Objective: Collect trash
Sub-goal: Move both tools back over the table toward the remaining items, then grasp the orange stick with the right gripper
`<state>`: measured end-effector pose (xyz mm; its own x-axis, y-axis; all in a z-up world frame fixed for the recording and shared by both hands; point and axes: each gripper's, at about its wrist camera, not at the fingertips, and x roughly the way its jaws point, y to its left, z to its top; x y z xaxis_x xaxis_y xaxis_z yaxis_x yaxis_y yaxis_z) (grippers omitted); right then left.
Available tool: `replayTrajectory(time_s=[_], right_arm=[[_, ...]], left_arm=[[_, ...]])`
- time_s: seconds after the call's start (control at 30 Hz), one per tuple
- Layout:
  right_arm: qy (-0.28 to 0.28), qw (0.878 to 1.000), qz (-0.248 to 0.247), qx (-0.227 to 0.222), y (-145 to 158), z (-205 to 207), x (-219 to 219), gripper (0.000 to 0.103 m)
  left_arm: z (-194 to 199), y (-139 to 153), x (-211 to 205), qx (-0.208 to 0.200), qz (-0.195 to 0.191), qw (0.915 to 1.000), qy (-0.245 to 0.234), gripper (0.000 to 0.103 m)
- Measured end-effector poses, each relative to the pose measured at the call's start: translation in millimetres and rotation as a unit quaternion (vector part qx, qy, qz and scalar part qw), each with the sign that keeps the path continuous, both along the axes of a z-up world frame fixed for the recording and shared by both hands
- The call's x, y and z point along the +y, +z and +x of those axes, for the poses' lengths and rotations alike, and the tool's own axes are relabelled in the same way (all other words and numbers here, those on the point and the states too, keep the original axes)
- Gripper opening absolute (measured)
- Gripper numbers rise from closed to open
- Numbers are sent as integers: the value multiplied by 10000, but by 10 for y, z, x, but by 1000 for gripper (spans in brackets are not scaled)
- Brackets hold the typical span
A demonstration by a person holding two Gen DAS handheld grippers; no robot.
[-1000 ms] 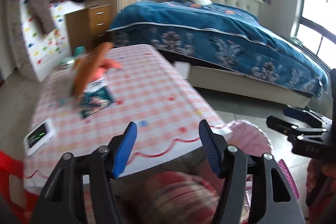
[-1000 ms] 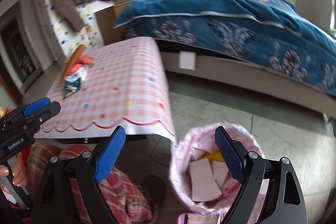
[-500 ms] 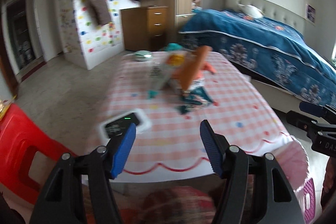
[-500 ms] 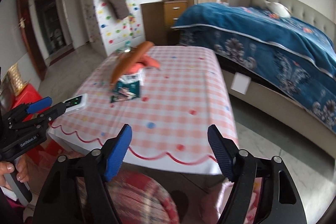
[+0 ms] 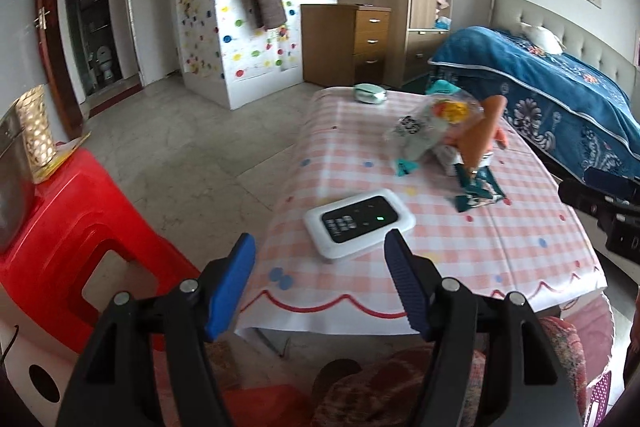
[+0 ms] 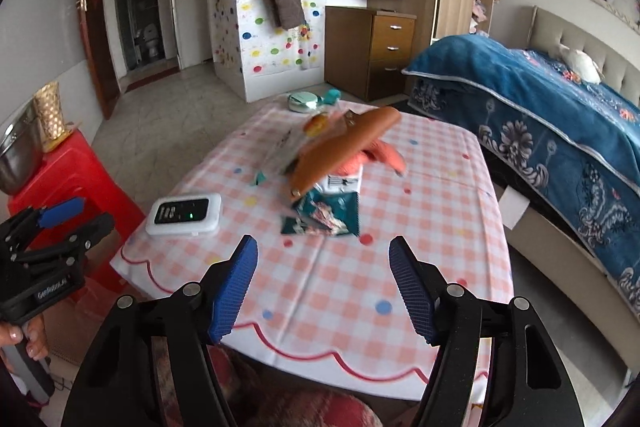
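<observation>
A teal snack wrapper (image 6: 322,215) lies on the pink checked table (image 6: 340,287), also in the left wrist view (image 5: 478,189). Behind it are a clear plastic bag (image 5: 424,129) and a small teal scrap (image 5: 406,167). My left gripper (image 5: 320,281) is open and empty at the table's near left edge. My right gripper (image 6: 322,285) is open and empty over the near edge, short of the wrapper.
A brown leather case (image 6: 344,151) leans over orange cloth (image 6: 376,157). A white device (image 6: 184,214) lies at the table's left. A red stool (image 5: 68,227) stands left, a blue bed (image 6: 540,115) right, a round case (image 6: 304,101) at the far table end.
Both grippers swung left from the pink trash bin by the bed to face the table. The bin has left the right wrist view. Both stay open.
</observation>
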<state>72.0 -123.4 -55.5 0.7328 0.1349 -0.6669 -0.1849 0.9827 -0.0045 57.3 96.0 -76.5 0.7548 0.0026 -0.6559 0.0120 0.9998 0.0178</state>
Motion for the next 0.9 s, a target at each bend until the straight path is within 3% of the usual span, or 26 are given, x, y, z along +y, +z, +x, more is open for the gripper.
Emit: replayTrajectory(time_s=[0.2,0.7,0.8,0.9], right_arm=[[40,10000,-33,71,-38,180,148,60],[-269,9962,714,425,-229,585,-38,59],[-303,9956,752,475,-290,734,-35,48],[-298,9953,761,519,-345,885,-19,48]], left_arm=[[103,-59,130,50,20,9999,142,67],[578,-197,89,147,153,9997,99,71],[707,-205,6,162,231,9996,23,72],[826,-200,-77,172,284,9994,-56,72]])
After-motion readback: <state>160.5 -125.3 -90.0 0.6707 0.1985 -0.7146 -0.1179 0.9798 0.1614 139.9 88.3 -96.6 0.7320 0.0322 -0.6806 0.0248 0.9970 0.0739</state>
